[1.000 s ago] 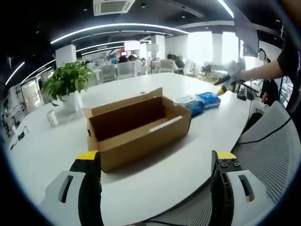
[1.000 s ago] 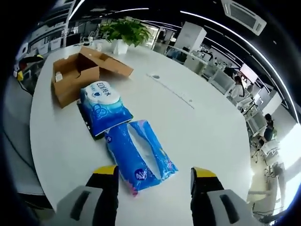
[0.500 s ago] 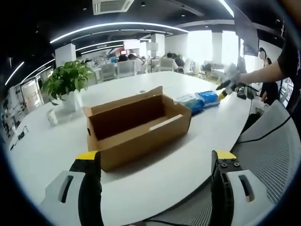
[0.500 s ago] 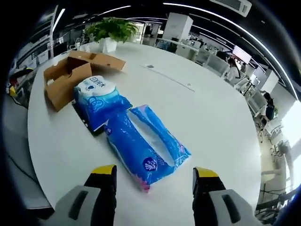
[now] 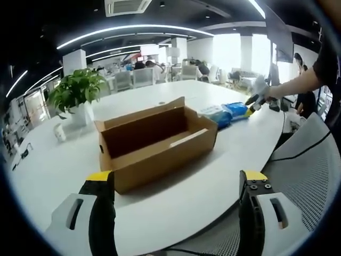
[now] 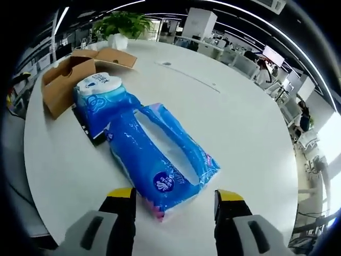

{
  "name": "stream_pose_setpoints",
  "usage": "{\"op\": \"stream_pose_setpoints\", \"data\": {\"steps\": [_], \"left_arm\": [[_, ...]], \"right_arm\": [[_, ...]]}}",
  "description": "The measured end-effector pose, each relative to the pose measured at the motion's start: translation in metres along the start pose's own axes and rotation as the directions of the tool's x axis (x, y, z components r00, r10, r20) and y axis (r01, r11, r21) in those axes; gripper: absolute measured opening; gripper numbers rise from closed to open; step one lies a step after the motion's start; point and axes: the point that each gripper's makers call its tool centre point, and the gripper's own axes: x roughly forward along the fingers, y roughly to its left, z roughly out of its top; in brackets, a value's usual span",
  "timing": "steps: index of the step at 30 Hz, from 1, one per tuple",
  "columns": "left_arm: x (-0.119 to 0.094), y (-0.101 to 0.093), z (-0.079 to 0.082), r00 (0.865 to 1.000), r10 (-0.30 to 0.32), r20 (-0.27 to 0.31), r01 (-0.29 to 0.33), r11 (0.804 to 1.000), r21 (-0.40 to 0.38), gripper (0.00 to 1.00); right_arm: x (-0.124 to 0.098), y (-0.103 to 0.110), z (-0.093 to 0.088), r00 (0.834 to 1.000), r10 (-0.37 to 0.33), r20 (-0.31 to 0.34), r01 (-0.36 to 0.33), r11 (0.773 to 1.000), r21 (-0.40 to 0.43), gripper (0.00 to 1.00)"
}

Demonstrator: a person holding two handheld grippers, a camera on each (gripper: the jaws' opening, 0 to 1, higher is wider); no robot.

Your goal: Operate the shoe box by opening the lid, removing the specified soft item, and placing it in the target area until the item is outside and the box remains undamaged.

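Right gripper view: our right claw (image 6: 173, 205) stands released, its jaws parted just short of the blue tissue pack (image 6: 160, 160), which lies flat on the white desk (image 6: 250, 133). The pack's long axis runs away from us toward the upper left, its near end between the jaw tips. Beyond it lies a second blue pack (image 6: 98, 104), then the shoe box (image 6: 64, 80). Left gripper view: our left claw (image 5: 176, 184) is likewise released, held level before the open, seemingly empty box (image 5: 154, 141). We judge the right claw nearer the soft item.
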Motion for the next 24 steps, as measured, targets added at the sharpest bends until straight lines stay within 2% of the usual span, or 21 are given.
{"op": "stream_pose_setpoints", "data": {"steps": [10,16,20,24], "left_arm": [[0.0,0.002,0.0,1.0,0.008,-0.001,-0.008,1.0,-0.003,0.96],[0.0,0.002,-0.002,1.0,0.009,-0.007,-0.009,1.0,-0.001,0.96],[0.0,0.002,-0.002,1.0,0.011,-0.009,-0.011,1.0,-0.002,0.96],[0.0,0.003,-0.002,1.0,0.014,-0.01,-0.014,1.0,-0.002,0.96]], "right_arm": [[-0.001,-0.013,-0.006,1.0,-0.012,-0.022,0.012,0.999,-0.034,0.55],[0.003,-0.019,-0.007,0.999,-0.009,-0.049,0.003,0.993,-0.119,0.53],[0.006,-0.02,-0.003,0.999,0.016,-0.044,-0.023,0.985,-0.17,0.51],[0.008,-0.016,-0.001,0.998,0.054,-0.038,-0.06,0.982,-0.181,0.51]]}}
